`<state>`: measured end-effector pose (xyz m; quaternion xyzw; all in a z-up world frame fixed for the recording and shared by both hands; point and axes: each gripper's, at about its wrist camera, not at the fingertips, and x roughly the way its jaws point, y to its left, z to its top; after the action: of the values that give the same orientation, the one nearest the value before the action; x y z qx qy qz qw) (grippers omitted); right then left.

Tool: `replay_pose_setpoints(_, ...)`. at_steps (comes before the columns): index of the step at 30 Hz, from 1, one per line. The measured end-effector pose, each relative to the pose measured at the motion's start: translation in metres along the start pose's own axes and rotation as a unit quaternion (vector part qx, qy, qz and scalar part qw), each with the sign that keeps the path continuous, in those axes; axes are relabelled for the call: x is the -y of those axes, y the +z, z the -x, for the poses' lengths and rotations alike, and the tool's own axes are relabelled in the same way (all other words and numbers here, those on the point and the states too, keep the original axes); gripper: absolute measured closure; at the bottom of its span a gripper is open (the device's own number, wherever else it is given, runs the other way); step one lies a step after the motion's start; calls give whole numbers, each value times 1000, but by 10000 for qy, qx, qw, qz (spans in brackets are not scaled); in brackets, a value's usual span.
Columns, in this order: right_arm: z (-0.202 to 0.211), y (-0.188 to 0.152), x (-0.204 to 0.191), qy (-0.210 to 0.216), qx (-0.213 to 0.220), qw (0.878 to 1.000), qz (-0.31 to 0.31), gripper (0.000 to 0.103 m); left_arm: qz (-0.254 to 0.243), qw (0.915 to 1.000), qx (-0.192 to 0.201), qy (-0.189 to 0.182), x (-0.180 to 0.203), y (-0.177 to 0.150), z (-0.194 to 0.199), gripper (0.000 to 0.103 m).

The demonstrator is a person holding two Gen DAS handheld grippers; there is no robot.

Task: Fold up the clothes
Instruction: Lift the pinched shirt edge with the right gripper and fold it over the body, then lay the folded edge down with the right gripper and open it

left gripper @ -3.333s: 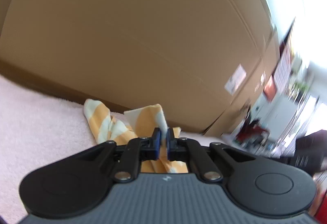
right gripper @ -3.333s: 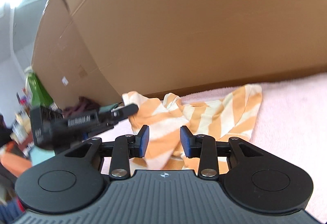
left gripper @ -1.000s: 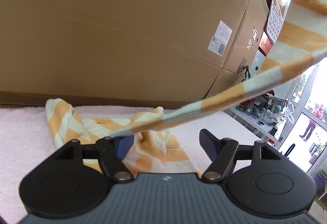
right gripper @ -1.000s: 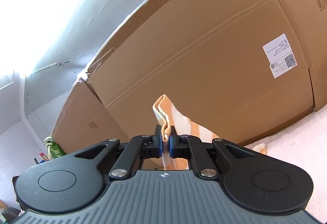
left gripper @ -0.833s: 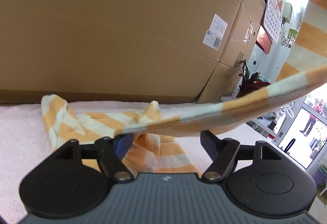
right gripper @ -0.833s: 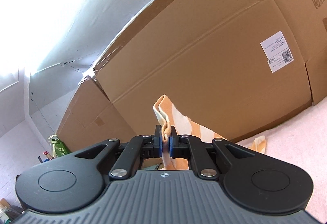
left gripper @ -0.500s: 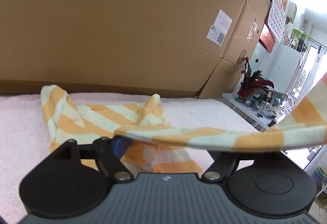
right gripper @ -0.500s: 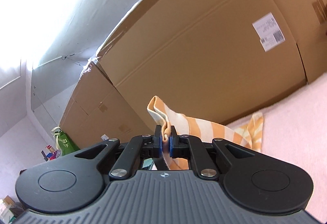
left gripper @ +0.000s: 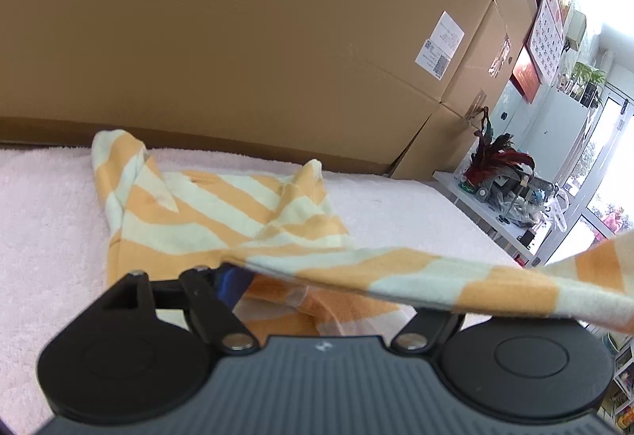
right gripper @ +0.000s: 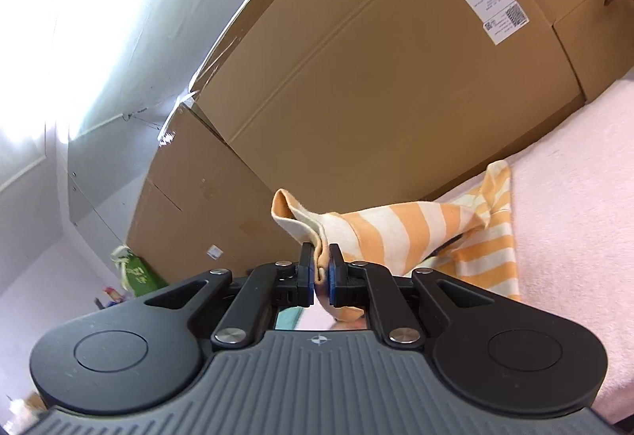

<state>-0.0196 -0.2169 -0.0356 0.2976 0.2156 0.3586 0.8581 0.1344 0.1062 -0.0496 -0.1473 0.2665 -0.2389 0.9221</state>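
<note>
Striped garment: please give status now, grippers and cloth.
Right gripper shut on striped garment. Left gripper open, a cloth band draped across it. Rest lies on pink towel. Cardboard boxes close behind.

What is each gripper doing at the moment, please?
Left gripper: open; striped garment draped over it, not pinched.
Right gripper: closed on a fold of the garment.
</note>
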Motion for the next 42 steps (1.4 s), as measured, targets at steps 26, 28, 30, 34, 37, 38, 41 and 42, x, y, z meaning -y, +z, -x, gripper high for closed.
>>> replay_pose_setpoints(26,2,-82,14,-167,-994,9912,857,98,-1788,9787,-496,882,23,-19,4,14)
replay_pose_setpoints(28,-3,-92,10,-198,-1187,9867,1092,98,-1865,9763,-464,990,19,-18,5,14)
replay_pose_setpoints(30,-9,-102,8,-309,-1400,9813,1286,98,-2041,9709,-487,1151,17,-19,6,13)
replay_pose_setpoints(34,-19,-119,10,-530,-1806,9693,1582,98,-2486,9553,-588,1490,16,-24,7,13)
replay_pose_setpoints(37,-25,-126,15,-564,-2095,9627,1618,98,-2632,9485,-589,1661,12,-27,13,8)
replay_pose_setpoints(38,-27,-129,17,-576,-2191,9603,1630,98,-2642,9475,-568,1710,10,-28,16,6)
replay_pose_setpoints(41,-36,-136,25,-610,-2503,9530,1594,97,-2639,9447,-490,1884,6,-29,26,5)
replay_pose_setpoints(42,-40,-139,27,-640,-2666,9480,1616,95,-2632,9431,-451,1980,5,-29,29,5)
